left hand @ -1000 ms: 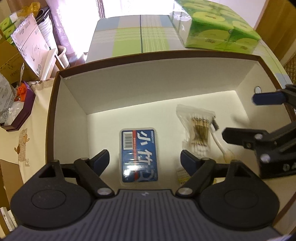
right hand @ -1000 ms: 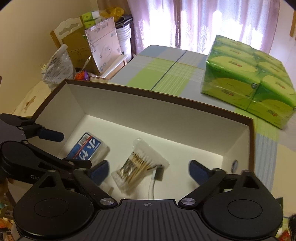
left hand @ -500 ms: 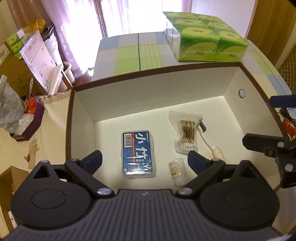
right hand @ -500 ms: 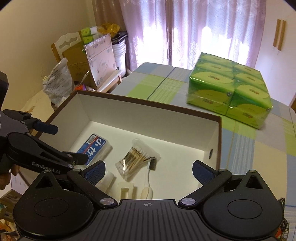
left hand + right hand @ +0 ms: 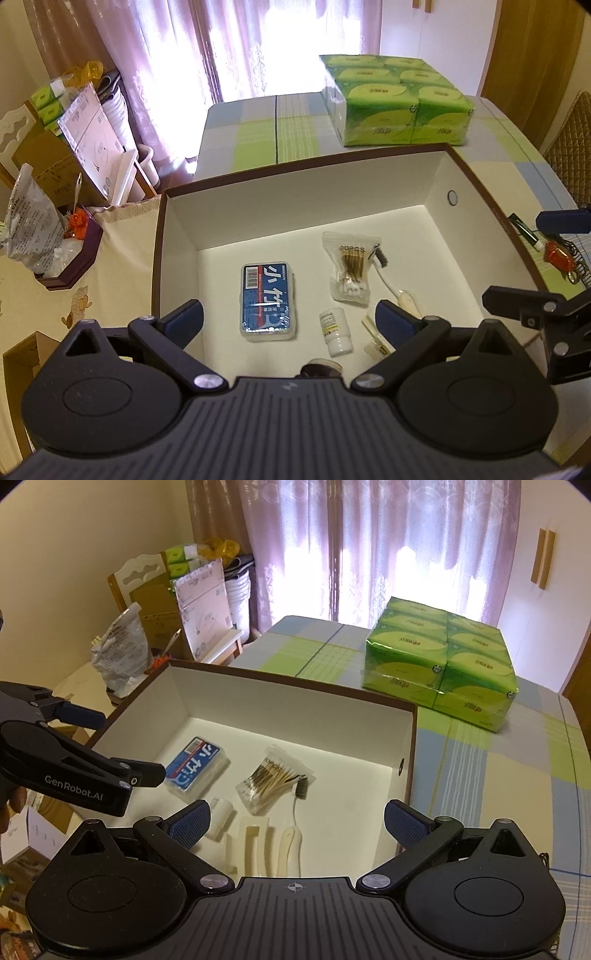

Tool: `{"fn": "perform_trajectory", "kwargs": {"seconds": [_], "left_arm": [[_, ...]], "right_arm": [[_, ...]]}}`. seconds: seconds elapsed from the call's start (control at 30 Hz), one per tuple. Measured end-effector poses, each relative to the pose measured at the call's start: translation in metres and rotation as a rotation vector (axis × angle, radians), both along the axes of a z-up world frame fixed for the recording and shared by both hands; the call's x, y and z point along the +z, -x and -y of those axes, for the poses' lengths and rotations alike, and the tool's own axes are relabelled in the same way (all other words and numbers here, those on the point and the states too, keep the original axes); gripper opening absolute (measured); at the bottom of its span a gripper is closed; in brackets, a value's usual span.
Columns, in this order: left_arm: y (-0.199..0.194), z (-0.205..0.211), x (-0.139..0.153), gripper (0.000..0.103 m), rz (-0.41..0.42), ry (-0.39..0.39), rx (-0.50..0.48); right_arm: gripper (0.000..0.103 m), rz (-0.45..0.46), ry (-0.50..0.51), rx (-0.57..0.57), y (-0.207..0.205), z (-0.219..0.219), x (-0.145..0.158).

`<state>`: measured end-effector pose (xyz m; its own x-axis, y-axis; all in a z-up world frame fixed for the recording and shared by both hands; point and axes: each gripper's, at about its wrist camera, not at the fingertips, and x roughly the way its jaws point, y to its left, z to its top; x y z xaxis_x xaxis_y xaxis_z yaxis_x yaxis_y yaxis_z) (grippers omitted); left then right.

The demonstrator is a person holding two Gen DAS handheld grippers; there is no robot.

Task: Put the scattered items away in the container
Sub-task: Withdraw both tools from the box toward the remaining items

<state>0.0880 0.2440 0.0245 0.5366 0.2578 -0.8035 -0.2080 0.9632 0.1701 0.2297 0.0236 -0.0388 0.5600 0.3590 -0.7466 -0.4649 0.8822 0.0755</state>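
- Left hand-held gripper (image 5: 289, 320) sits at the bottom of the left wrist view, jaws wide apart, nothing between them, hanging over the near part of the box.
- Right hand-held gripper (image 5: 297, 819) is likewise spread wide and empty in its own view; in the left wrist view it shows at the right edge, beyond the box's right wall.
- Directly ahead of the left fingers: the blue toothpick case (image 5: 269, 301), flat on the box floor, centre of the frame.
- Just right of it, the small white bottle (image 5: 335, 332) lies on its side, close to the case but apart from it.
- Above the bottle, the bag of cotton swabs (image 5: 351, 267), with the toothbrush (image 5: 390, 279) running along its right side, bristle head touching the bag's upper corner.
- In the right wrist view, cream plastic pieces (image 5: 255, 843) lie at lower centre, beside the toothbrush handle; what they are I cannot tell.
- All of these rest inside the white box with the brown rim (image 5: 177, 229), which fills the middle of both views.
- Outside it, on the surface at the right edge of the left wrist view: a small tube (image 5: 526, 232) and a red wrapped item (image 5: 559, 254), near the box's right wall.
- Upper right, the green tissue pack (image 5: 395, 99) stands on the checked surface (image 5: 251, 136), well apart from the box.
- Left side: a clutter of cartons and bags (image 5: 44, 192).
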Motion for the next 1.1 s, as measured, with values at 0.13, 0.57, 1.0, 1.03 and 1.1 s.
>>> {"fn": "perform_trajectory", "kwargs": {"seconds": [0.13, 0.57, 1.0, 1.03, 1.1], "left_arm": [[0.010, 0.013, 0.008, 0.098, 0.019, -0.008, -0.007], [0.050, 0.057, 0.017, 0.102, 0.037, -0.027, 0.005], [0.081, 0.093, 0.003, 0.102, -0.002, -0.015, 0.080], [0.083, 0.095, 0.002, 0.102, -0.005, -0.012, 0.087], [0.086, 0.100, 0.001, 0.102, -0.008, -0.011, 0.099]], "right_arm": [[0.103, 0.012, -0.003, 0.013, 0.014, 0.007, 0.005], [0.103, 0.024, -0.010, 0.065, 0.056, 0.036, 0.012], [0.103, -0.018, -0.027, 0.126, 0.081, 0.063, 0.004], [0.103, -0.020, -0.028, 0.133, 0.083, 0.065, 0.003], [0.103, -0.022, -0.028, 0.145, 0.085, 0.068, 0.003]]}}
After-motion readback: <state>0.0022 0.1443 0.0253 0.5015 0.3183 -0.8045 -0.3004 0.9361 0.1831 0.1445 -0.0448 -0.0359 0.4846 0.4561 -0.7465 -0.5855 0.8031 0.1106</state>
